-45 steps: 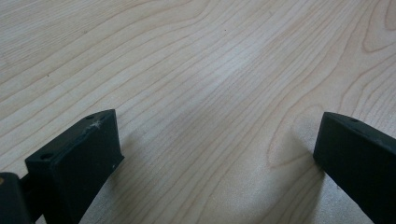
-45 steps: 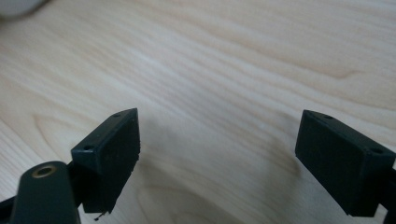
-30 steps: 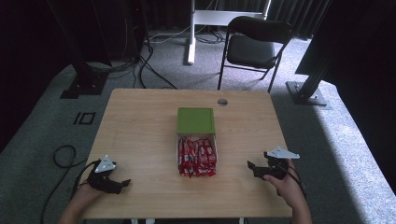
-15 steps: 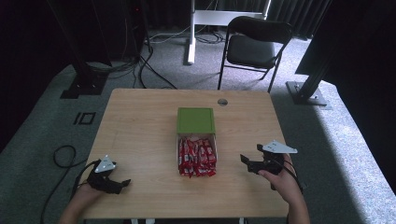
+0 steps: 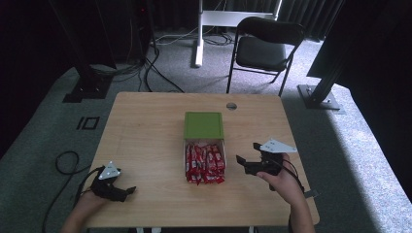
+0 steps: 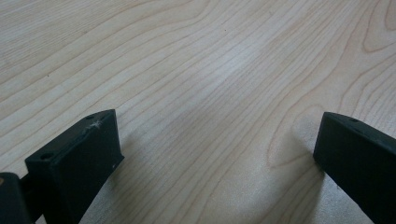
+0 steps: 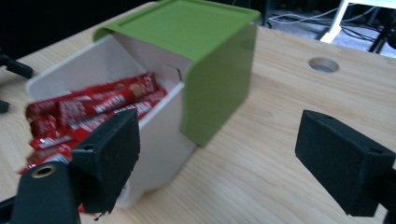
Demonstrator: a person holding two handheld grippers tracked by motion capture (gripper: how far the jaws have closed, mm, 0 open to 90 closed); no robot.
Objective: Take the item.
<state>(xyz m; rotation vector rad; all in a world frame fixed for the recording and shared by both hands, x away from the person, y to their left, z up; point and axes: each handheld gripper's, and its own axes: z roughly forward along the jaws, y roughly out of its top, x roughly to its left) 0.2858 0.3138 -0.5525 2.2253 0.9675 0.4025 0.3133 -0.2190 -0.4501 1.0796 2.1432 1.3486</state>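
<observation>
A green-lidded box (image 5: 204, 125) stands at the table's middle, and its white drawer (image 5: 185, 158) is slid out toward me, full of red candy bars (image 5: 205, 162). My right gripper (image 5: 247, 153) hovers open just right of the drawer, nothing between its jaws. In the right gripper view the green lid (image 7: 210, 46), the white drawer (image 7: 159, 144) and the red bars (image 7: 93, 105) sit close ahead, left of the open right gripper (image 7: 219, 154). My left gripper (image 5: 125, 187) rests open at the table's front left; the left gripper (image 6: 215, 149) frames bare wood.
A round cable hole (image 5: 231, 106) lies in the table (image 5: 145, 131) behind the box. Beyond the far edge stand a black folding chair (image 5: 265, 46) and stand bases (image 5: 318, 97), with cables on the carpet.
My right gripper has moved left toward the drawer of candy bars. The left gripper has stayed where it was.
</observation>
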